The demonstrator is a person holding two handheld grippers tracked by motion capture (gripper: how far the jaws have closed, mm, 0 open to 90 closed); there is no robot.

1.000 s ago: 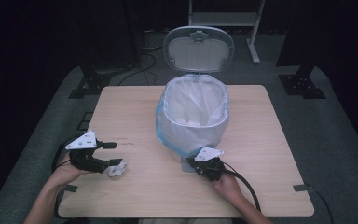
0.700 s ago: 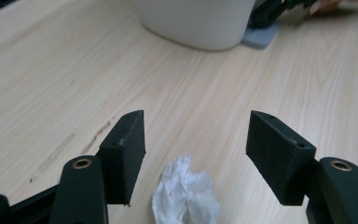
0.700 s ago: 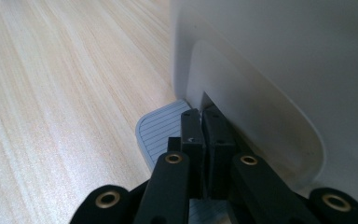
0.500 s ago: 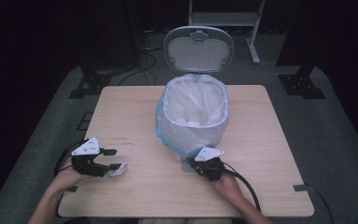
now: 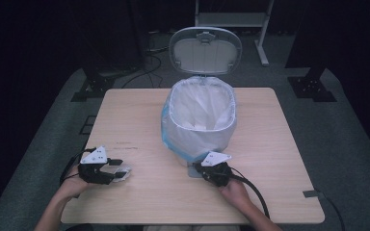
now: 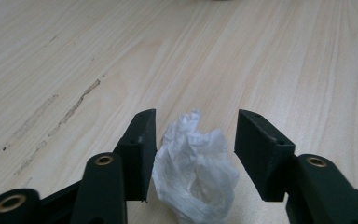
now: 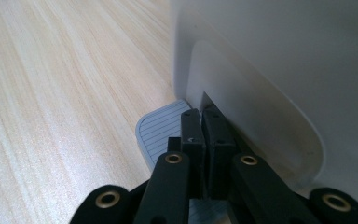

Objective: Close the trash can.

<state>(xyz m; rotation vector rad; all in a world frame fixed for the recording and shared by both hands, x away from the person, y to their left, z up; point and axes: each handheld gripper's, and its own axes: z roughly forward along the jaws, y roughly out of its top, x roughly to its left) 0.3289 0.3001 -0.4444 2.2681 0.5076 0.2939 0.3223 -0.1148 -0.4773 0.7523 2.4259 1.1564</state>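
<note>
A crumpled white paper wad (image 6: 196,163) lies on the wooden table (image 5: 139,120) near its front left. My left gripper (image 6: 196,115) is open, with one jaw on each side of the wad; the left jaw is close against it and the right jaw stands a little apart. From above, the left gripper (image 5: 118,168) sits low over the paper wad (image 5: 124,172). A white pedal bin (image 5: 200,120) with a bag liner stands mid-table, its lid (image 5: 205,50) up. My right gripper (image 7: 200,112) is shut, its tips resting on the grey ribbed pedal (image 7: 161,130) at the bin's base.
The bin wall (image 7: 270,56) rises just beside the right gripper (image 5: 201,168). Bare wood lies left of the bin and along the front edge. Dark stands and cables surround the table on the floor.
My left gripper has shifted slightly right and down, closing in around the paper wad. The right gripper has stayed on the pedal and the lid has stayed up.
</note>
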